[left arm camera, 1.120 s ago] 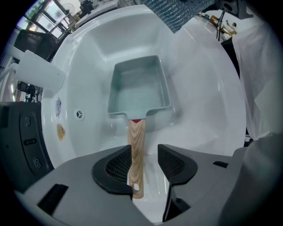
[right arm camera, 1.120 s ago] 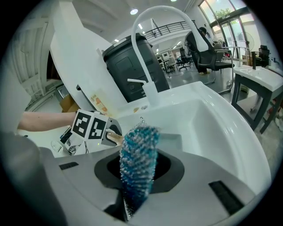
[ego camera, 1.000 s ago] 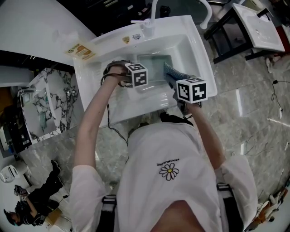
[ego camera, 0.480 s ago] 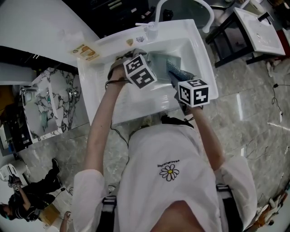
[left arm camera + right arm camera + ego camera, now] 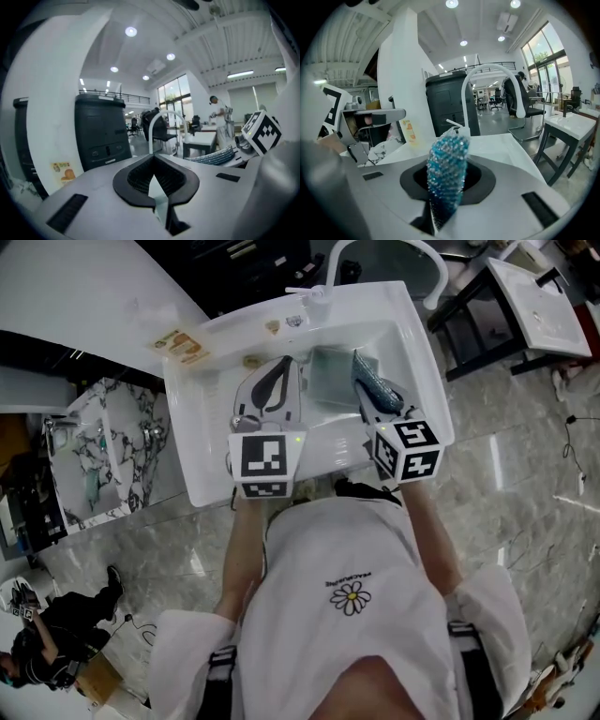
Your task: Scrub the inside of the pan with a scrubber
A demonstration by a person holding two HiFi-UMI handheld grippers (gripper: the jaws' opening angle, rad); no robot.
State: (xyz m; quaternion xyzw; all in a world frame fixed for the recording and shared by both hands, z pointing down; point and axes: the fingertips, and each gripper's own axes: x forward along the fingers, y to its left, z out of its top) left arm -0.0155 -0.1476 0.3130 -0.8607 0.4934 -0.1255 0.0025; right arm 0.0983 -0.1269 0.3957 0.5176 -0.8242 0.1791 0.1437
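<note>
Right tool (image 5: 443, 197) clamps blue scrubber (image 5: 447, 164) beside pan (image 5: 330, 379) in sink (image 5: 202, 427).

The white sink (image 5: 422, 362) holds a rectangular pan (image 5: 330, 381); a pump bottle (image 5: 317, 298) stands on its back rim.

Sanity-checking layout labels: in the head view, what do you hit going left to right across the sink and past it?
Yellow-orange paper sticker → left gripper, jaws shut → pale grey-green rectangular pan → sparkly blue scrubber → white basin on a black stand.
</note>
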